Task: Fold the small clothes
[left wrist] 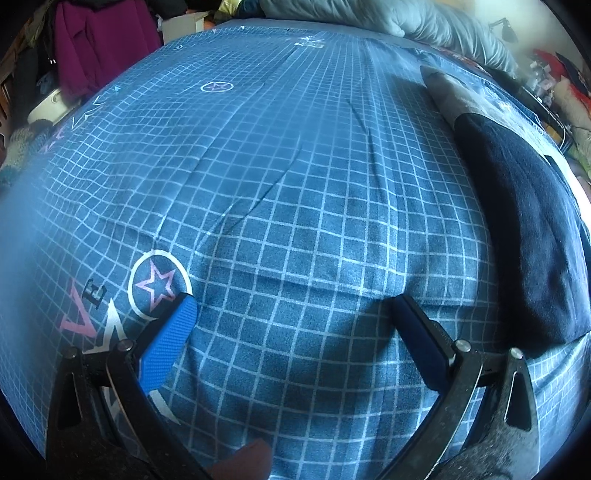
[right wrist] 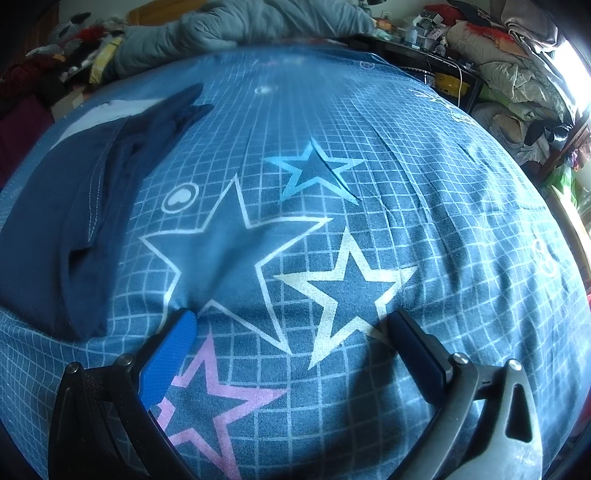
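Observation:
A dark navy garment (left wrist: 524,221) lies folded flat on the blue grid-patterned bedsheet (left wrist: 280,155), along the right edge of the left wrist view. The same garment (right wrist: 66,221) fills the left side of the right wrist view, with a stitched hem and a rumpled end toward the back. My left gripper (left wrist: 291,306) is open low over bare sheet, left of the garment, nothing between its fingers. My right gripper (right wrist: 290,323) is open above the star prints on the sheet (right wrist: 424,177), right of the garment, holding nothing.
A grey quilt (left wrist: 424,22) is heaped at the far end of the bed. A purple garment (left wrist: 96,48) hangs beyond the left edge. Piled bedding and clutter (right wrist: 517,81) crowd the right side past the bed edge.

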`<state>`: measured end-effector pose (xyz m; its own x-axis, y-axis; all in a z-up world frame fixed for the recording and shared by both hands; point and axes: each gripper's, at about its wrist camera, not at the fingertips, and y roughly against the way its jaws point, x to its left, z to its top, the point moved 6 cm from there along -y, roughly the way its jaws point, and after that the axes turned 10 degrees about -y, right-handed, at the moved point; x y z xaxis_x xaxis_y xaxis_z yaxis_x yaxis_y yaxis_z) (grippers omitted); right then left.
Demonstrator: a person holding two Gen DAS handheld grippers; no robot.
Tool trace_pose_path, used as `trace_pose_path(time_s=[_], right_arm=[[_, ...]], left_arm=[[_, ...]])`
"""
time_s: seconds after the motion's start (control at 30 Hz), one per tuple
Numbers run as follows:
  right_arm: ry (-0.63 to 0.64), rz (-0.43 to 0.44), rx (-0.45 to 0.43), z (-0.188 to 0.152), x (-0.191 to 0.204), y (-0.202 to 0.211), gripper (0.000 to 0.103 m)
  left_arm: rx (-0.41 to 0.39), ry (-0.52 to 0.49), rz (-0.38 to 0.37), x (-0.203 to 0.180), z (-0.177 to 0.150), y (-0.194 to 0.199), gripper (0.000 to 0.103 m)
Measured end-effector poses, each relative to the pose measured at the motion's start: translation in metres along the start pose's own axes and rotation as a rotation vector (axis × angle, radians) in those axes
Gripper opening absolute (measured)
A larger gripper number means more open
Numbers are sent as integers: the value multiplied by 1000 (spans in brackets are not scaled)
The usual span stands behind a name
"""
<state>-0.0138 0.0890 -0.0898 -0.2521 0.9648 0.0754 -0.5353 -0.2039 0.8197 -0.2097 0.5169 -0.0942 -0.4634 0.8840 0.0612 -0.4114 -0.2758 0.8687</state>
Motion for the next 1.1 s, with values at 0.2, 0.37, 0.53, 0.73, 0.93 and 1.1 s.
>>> trace_pose_path(time_s=[0.2,0.37,0.53,0.73,0.93,1.1], right_arm=[[-13,-2,81,7,-2,1,103],[27,40,-11,14,25,66,103],[75,132,-229,32,71,195,103],[98,265,-246,15,121,269,103],[31,211,-209,-5,112,275,103],[16,127,-231,-10,98,279,103]], left_arm=[[-75,45,-15,4,5,41,103],[-381,-75,84,-11,35,164,103],[-700,-162,100,-45,60,302,103],[-667,-232,-193,-105,47,330,103],[-522,-280,-125,-145,27,299,103],[-496,-259,-118,-153,22,303,103]])
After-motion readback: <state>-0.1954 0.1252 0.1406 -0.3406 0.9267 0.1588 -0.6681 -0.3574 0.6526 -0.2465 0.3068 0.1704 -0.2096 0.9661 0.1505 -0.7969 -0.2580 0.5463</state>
